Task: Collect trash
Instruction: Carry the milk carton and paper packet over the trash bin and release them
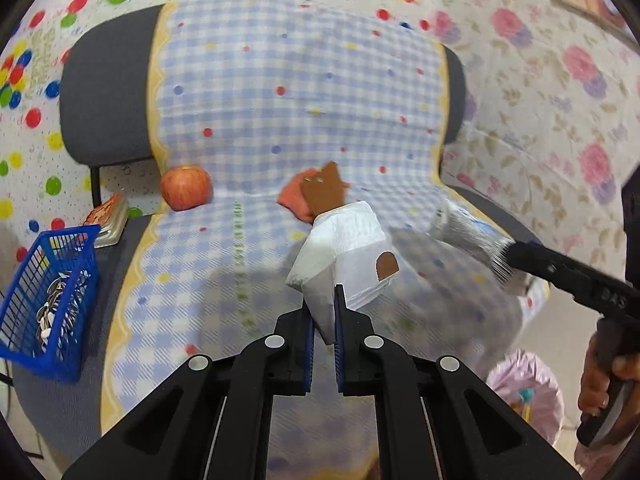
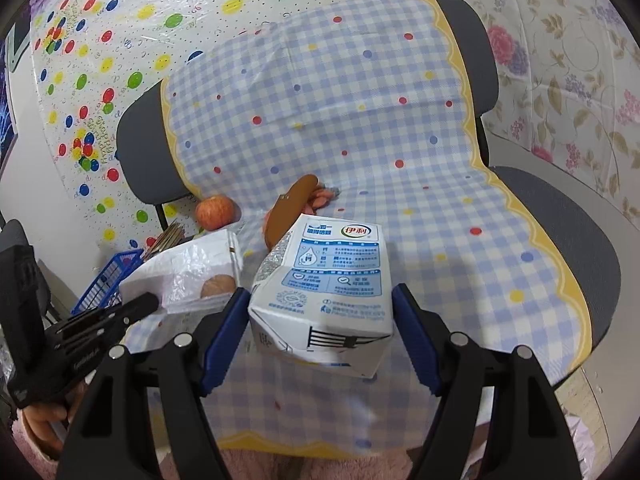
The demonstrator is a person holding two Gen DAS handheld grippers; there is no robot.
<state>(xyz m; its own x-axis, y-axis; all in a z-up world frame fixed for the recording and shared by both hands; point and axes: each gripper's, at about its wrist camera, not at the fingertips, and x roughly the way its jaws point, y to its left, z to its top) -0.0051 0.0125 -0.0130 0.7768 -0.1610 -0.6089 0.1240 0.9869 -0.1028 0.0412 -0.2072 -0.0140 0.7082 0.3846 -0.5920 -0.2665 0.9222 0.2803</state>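
My left gripper (image 1: 323, 300) is shut on the lower corner of a white plastic wrapper (image 1: 344, 248) with a brown round patch showing through it. The wrapper hangs above the checked cloth (image 1: 248, 92) on a grey chair. In the right wrist view this wrapper (image 2: 188, 272) and the left gripper (image 2: 146, 302) show at the left. My right gripper (image 2: 320, 292) is shut on a dented white and blue milk carton (image 2: 340, 264), with a blue pad against each side. In the left wrist view that carton (image 1: 468, 236) is a blur at the right gripper's (image 1: 516, 256) tip.
A red apple (image 1: 186, 188) lies where the seat meets the backrest. Beside it are an orange crumpled thing (image 1: 292, 200) and a brown flat piece (image 1: 324, 194). A blue basket (image 1: 48, 296) stands at the seat's left. A pink bag (image 1: 524, 384) sits low at the right.
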